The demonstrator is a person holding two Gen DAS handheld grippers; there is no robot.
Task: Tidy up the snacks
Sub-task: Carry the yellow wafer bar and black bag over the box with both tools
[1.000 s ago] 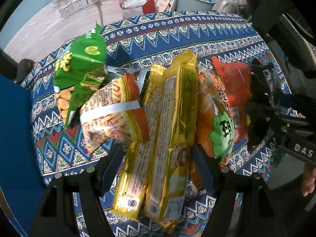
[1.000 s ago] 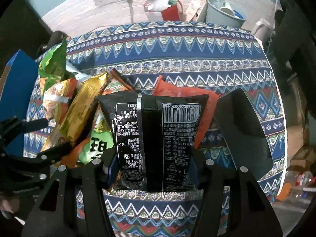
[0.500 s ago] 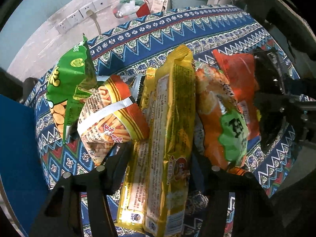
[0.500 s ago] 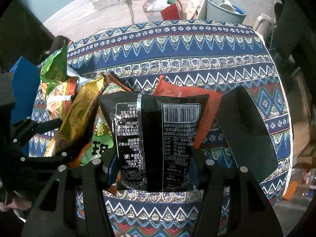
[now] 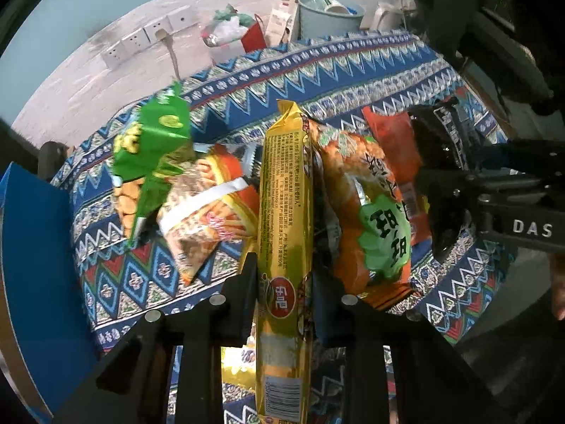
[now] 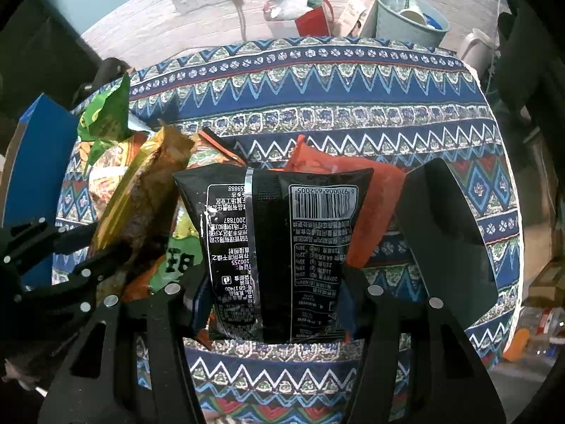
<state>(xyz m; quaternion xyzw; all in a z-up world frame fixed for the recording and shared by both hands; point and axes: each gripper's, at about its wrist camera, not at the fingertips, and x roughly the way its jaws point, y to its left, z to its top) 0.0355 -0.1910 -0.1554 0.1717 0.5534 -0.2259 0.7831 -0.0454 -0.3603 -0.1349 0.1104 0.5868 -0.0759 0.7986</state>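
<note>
While both grippers are working side by side over a patterned tablecloth [image 6: 353,81], the left gripper [image 5: 282,282] is pinching a long gold snack packet [image 5: 284,212] between its closed fingers, gripping it low down and across its narrow width. That packet is pointing straight away from the gripper, its long axis running along the fingers and its sealed far end lifted above the other bags; held this way, it is probably being pulled free of the pile. The right gripper [image 6: 272,304] is clamping a black snack bag [image 6: 275,247], back side up, barcode at the far end, long axis also running forward. Just beside the gold packet are lying an orange bag with a green label [image 5: 367,212] on one side and a striped orange bag [image 5: 208,212] and green bag [image 5: 152,148] on the other, all overlapping in a rough row. A blue box [image 5: 31,265] is standing at the far left edge, possibly where the snacks belong.
</note>
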